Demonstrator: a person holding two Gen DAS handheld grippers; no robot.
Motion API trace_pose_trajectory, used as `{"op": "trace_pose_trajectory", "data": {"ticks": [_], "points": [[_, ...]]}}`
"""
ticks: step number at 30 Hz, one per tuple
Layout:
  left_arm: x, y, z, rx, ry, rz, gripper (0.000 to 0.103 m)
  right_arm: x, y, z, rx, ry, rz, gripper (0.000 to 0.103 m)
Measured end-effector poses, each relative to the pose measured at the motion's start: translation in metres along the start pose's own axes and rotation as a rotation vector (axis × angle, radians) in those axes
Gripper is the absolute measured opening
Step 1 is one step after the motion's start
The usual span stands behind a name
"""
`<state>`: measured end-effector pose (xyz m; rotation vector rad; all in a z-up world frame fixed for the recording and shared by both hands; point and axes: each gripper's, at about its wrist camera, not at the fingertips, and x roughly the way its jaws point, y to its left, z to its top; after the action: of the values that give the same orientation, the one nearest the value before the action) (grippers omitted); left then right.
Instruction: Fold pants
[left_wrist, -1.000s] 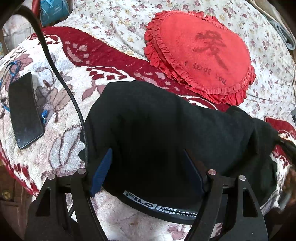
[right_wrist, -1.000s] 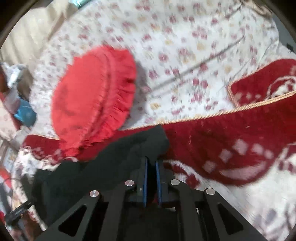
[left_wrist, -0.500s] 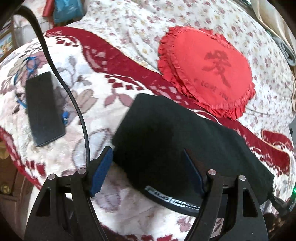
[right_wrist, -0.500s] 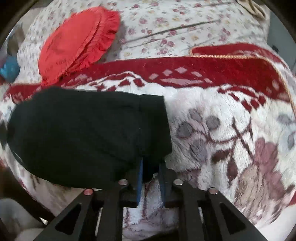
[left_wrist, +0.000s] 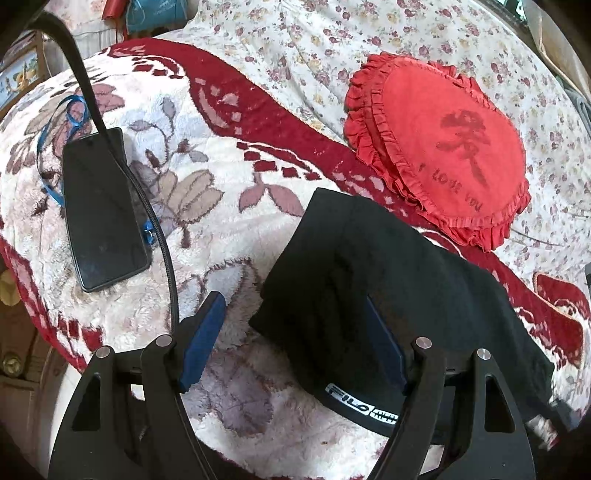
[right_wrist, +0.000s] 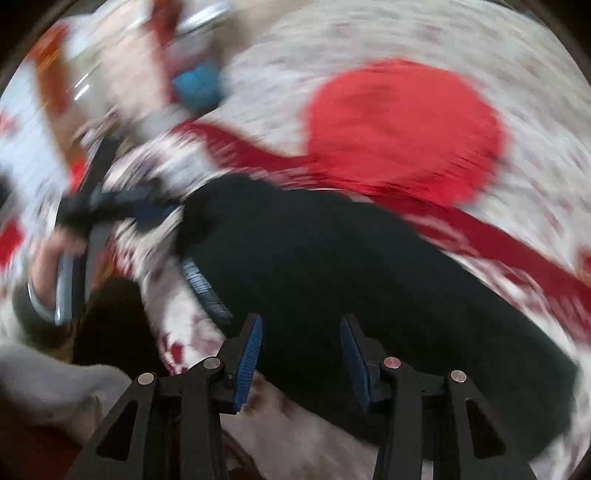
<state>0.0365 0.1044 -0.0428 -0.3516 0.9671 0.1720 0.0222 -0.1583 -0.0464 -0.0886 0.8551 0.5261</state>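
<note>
Folding stage: black knit pants (left_wrist: 388, 295) lie doubled on floral fleece bed blanket (left_wrist: 229, 229).
Left tool (left_wrist: 295, 343): apart, nothing held.
Right tool (right_wrist: 301, 354): apart, view blurred.
Next: prob. regrip edge, fold again.

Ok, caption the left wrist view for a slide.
Open left gripper over folded black pants on floral blanket.
</note>
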Motion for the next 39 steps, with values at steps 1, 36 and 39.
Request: {"op": "trace_pose_trajectory", "data": {"ticks": [1,36,39], "points": [[0.001,0.001,0.001,-0.006,-0.001,0.000,0.076,0.014,0.016,0.003,-0.054,-0.004,0.024,0.042],[-0.023,0.008,0.000,0.006,-0.085,0.039,0.063,0.048,0.013,0.042,0.039,-0.011,0.071,0.049],[-0.021,-0.007,0.006,0.032,-0.089,0.017,0.063,0.052,-0.023,0.056,0.125,-0.028,-0.039,0.049]]}}
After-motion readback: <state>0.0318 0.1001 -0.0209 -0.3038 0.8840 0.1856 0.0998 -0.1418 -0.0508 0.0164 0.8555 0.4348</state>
